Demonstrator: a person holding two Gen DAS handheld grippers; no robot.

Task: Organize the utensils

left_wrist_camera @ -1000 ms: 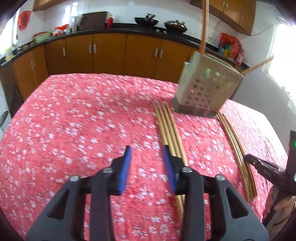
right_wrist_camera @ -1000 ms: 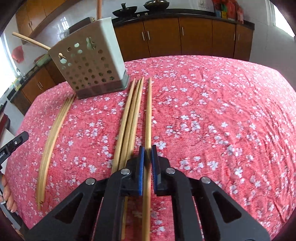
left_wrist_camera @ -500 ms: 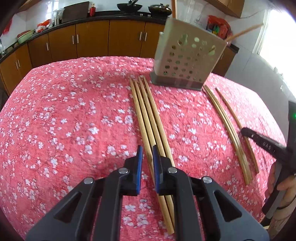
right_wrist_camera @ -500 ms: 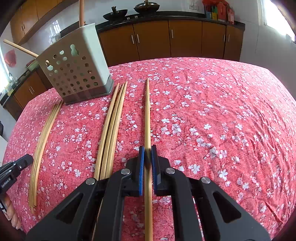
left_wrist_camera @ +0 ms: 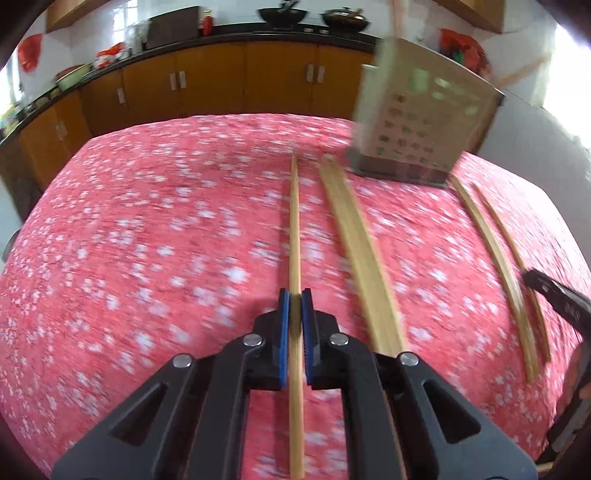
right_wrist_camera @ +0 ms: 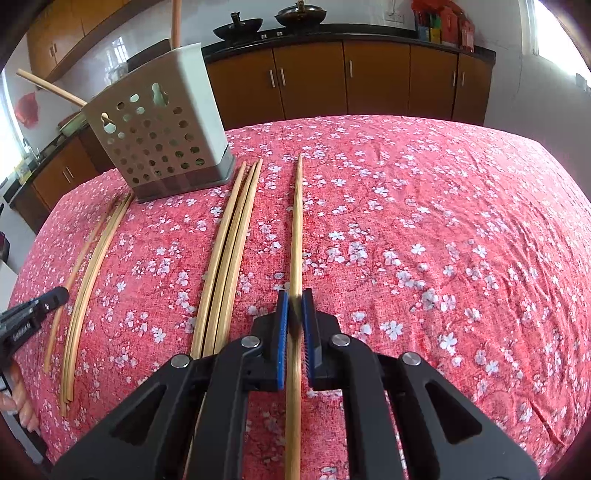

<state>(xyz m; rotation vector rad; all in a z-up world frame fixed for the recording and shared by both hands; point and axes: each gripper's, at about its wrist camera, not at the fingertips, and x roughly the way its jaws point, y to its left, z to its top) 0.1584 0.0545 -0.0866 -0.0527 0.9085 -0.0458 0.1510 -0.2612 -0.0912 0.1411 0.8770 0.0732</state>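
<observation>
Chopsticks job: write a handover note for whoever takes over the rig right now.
Left gripper: jaws shut on the left stick.
Right gripper: jaws shut on the right stick.
I cannot tell whether either held stick is off the cloth.
Holder: stands at the far side, between the two groups.
Done: an upright stick and a leaning stick are in the holder.
Left: both held sticks, then the left bundle and right bundle, about three sticks each, lying on the cloth.
</observation>
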